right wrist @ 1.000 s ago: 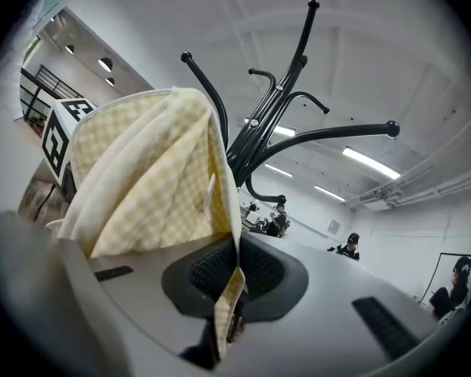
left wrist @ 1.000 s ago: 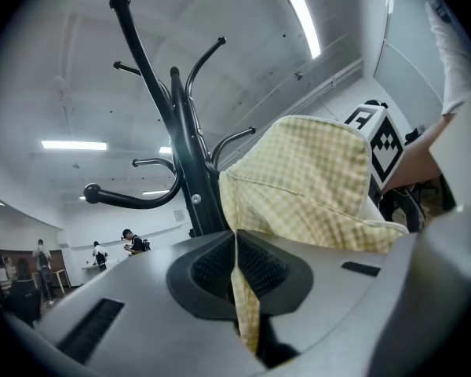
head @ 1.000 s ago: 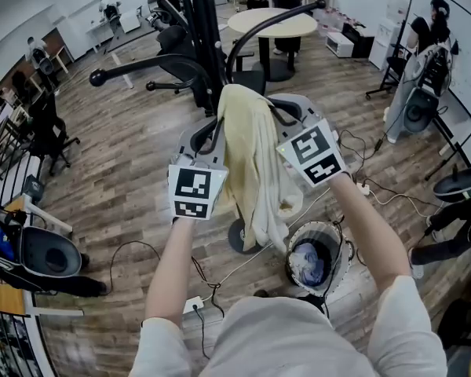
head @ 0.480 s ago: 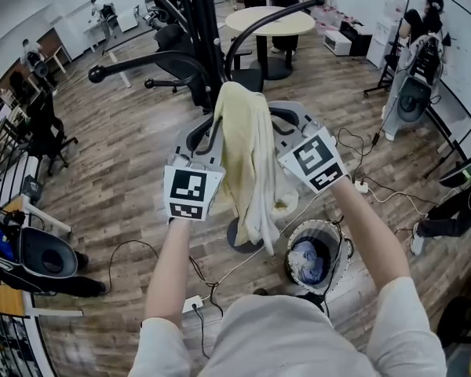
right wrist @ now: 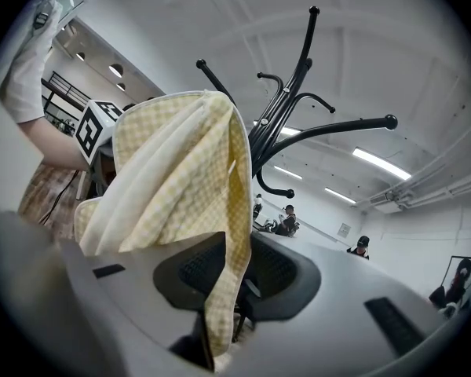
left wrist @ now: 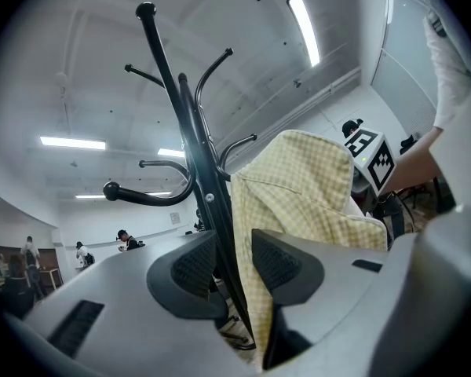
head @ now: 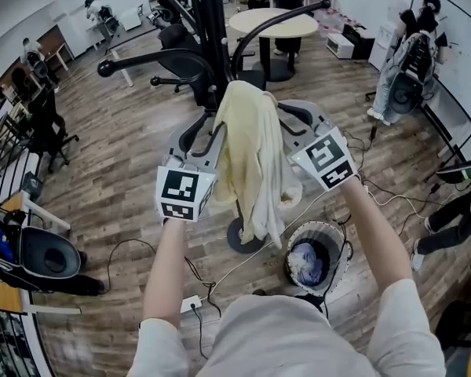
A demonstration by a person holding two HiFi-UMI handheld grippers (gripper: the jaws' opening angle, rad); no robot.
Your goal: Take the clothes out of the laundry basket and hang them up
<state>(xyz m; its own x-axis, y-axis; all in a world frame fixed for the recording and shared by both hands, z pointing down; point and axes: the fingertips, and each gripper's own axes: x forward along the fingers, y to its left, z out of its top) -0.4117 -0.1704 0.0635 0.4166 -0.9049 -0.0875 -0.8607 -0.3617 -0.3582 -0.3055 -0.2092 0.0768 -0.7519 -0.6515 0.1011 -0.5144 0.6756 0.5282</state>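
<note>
A pale yellow checked garment (head: 251, 151) hangs draped over a hook of the black coat rack (head: 212, 30). My left gripper (head: 206, 137) stands at its left side, my right gripper (head: 289, 115) at its right. Both jaws have just been opening and now stand open. In the left gripper view the rack pole (left wrist: 195, 151) and an edge of the garment (left wrist: 314, 191) lie in the gap of the left gripper (left wrist: 224, 261). A loose strip of the garment (right wrist: 180, 159) hangs between the pads of the right gripper (right wrist: 235, 269). The laundry basket (head: 339, 251) stands on the floor below, blue clothes (head: 308, 261) inside.
The rack's round base (head: 237, 240) stands beside the basket. Cables and a power strip (head: 192, 303) lie on the wood floor near my feet. Behind the rack are a round table (head: 273, 23) and office chairs (head: 177, 45); people sit at the room's far end.
Both grippers' jaws have opened and let go of the garment, which stays draped on the rack. The hands have drawn slightly apart.
</note>
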